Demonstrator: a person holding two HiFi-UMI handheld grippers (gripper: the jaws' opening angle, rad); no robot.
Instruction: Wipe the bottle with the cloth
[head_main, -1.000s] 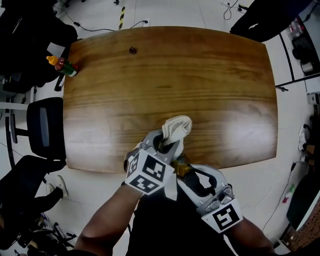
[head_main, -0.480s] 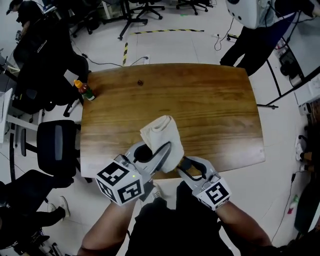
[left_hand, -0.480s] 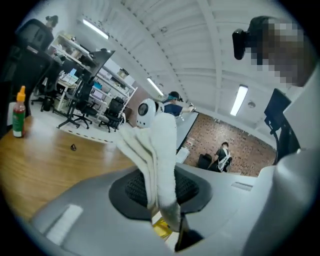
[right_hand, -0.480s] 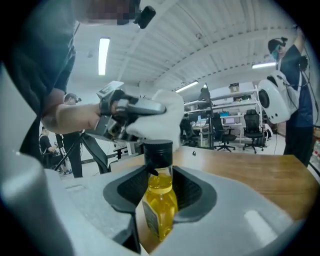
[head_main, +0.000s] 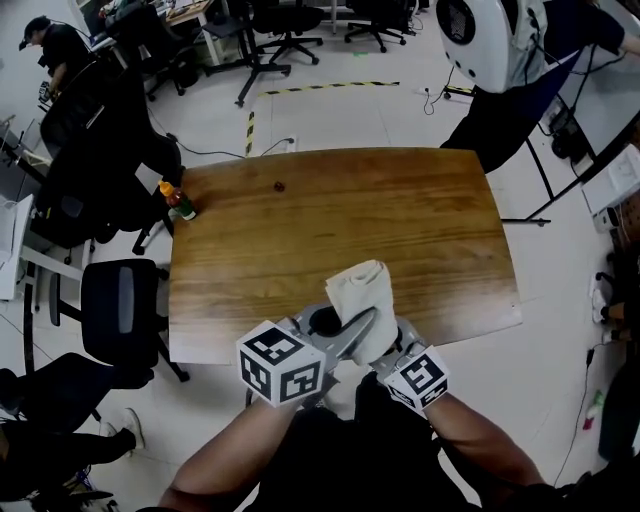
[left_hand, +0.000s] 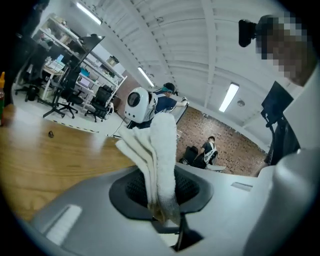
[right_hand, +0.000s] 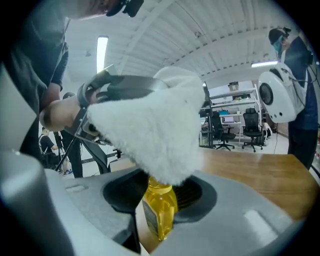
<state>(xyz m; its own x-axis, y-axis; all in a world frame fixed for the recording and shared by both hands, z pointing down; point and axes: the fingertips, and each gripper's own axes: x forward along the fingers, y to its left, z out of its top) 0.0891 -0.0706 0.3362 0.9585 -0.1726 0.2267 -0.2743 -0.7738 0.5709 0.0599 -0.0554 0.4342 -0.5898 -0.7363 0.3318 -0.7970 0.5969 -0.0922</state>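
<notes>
In the right gripper view a small bottle of yellow liquid (right_hand: 160, 210) stands upright between the jaws of my right gripper (right_hand: 162, 192), which is shut on it. A white fluffy cloth (right_hand: 152, 125) lies over the bottle's top. My left gripper (left_hand: 165, 212) is shut on the folded cloth (left_hand: 160, 155), which sticks up out of its jaws. In the head view both grippers meet above the near table edge: the left gripper (head_main: 350, 328) holds the cloth (head_main: 362, 298) over the right gripper (head_main: 392, 345), and the bottle is hidden there.
The wooden table (head_main: 400, 230) carries a second bottle with an orange cap (head_main: 178, 202) at its far left corner and a small dark object (head_main: 279, 186) near the far edge. Office chairs (head_main: 115, 300) stand to the left. A person (head_main: 520, 70) stands beyond the far right corner.
Both grippers have risen off the table toward the head camera. The cloth has come over the bottle's top, so the bottle no longer shows in the head view.
</notes>
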